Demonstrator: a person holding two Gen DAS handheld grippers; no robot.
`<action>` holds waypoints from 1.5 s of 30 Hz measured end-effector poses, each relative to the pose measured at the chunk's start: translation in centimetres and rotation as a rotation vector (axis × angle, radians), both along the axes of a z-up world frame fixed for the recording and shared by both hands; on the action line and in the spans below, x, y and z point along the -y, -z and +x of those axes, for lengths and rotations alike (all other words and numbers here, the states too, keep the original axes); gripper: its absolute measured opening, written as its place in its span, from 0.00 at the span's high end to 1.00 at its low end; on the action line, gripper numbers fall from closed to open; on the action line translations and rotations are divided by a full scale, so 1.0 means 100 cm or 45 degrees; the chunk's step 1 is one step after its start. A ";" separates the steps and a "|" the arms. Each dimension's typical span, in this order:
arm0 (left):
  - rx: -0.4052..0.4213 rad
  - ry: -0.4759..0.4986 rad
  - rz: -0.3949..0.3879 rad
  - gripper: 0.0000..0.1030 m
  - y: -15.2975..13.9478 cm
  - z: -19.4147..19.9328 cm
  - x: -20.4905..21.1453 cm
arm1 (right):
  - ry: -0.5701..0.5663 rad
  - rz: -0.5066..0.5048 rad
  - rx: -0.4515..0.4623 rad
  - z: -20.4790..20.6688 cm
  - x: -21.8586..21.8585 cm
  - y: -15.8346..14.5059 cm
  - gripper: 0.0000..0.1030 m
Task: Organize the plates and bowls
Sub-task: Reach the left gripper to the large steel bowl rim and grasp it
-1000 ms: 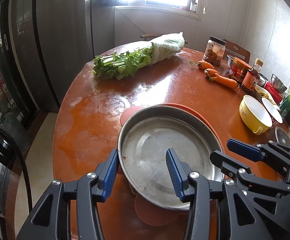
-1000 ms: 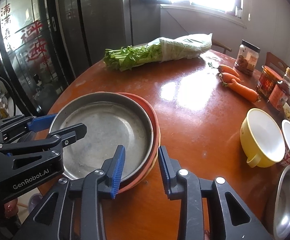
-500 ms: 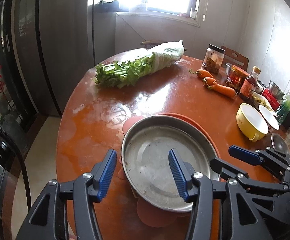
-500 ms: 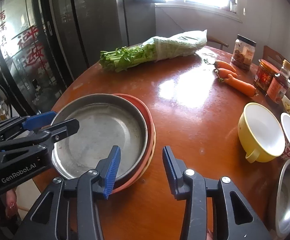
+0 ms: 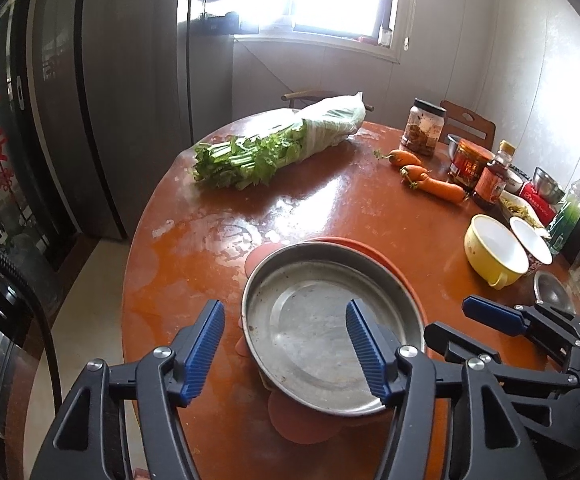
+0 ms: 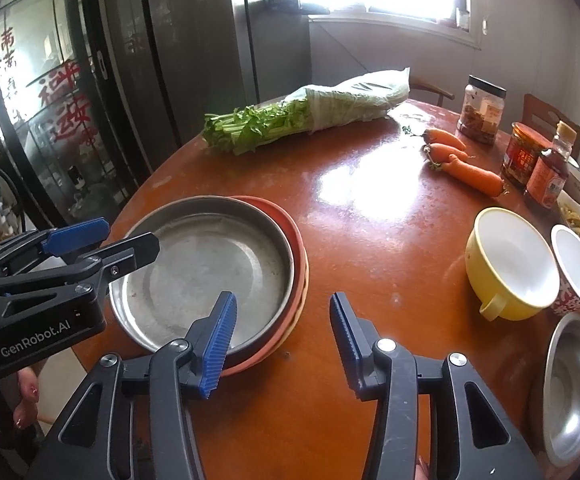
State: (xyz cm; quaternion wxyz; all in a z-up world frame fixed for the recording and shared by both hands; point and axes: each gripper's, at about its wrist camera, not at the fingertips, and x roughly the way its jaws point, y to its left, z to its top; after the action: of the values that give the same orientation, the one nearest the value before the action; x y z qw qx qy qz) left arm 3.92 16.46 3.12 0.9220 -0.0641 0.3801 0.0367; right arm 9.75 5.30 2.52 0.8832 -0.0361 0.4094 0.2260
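A round steel pan [image 5: 314, 320] sits on top of stacked orange-pink plates [image 5: 390, 264] near the table's front edge; it also shows in the right wrist view [image 6: 205, 268], with the plates' rim [image 6: 296, 248] peeking out on its right. My left gripper [image 5: 283, 352] is open and empty, raised above the pan's near left rim. My right gripper [image 6: 281, 344] is open and empty above the plates' right edge. A yellow bowl [image 6: 508, 262], a small white bowl [image 6: 576, 266] and a steel bowl [image 6: 574, 384] stand at the right.
A bag of celery [image 6: 310, 116] lies at the back of the round orange table [image 6: 370, 216]. Carrots [image 6: 462, 160], jars [image 6: 484, 108] and bottles [image 6: 550, 168] crowd the back right. A dark fridge [image 6: 89, 80] stands to the left, beyond the table edge.
Both grippers have opened wider and pulled back and up from the steel pan. The pan and plates stay where they were.
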 end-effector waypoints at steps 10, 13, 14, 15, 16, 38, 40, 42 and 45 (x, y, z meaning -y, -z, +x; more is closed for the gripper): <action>0.059 0.063 0.014 0.33 -0.022 -0.010 0.029 | 0.061 0.052 0.063 -0.018 0.033 -0.023 0.44; 0.066 0.085 0.023 0.31 -0.027 -0.010 0.044 | 0.093 0.060 0.089 -0.023 0.047 -0.030 0.43; 0.068 0.091 0.023 0.31 -0.027 -0.010 0.048 | 0.106 0.061 0.098 -0.025 0.052 -0.032 0.43; 0.070 0.101 0.023 0.31 -0.028 -0.009 0.054 | 0.127 0.066 0.109 -0.026 0.058 -0.034 0.43; 0.073 0.113 0.022 0.30 -0.030 -0.009 0.059 | 0.153 0.077 0.122 -0.028 0.065 -0.037 0.43; 0.059 0.312 0.044 0.27 -0.025 0.010 0.184 | 0.470 0.102 0.188 -0.043 0.210 -0.048 0.37; 0.047 0.337 0.055 0.27 -0.021 0.012 0.198 | 0.512 0.079 0.181 -0.044 0.225 -0.044 0.37; 0.034 0.366 0.060 0.27 -0.017 0.015 0.211 | 0.542 0.063 0.168 -0.043 0.237 -0.040 0.36; 0.017 0.393 0.064 0.27 -0.011 0.019 0.225 | 0.593 0.052 0.136 -0.041 0.258 -0.032 0.36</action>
State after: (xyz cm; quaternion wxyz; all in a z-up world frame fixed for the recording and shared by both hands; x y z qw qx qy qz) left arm 5.77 -6.09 4.26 0.9205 0.0179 0.3784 -0.0962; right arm 5.63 -20.51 5.71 0.9324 0.0653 0.3549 0.0223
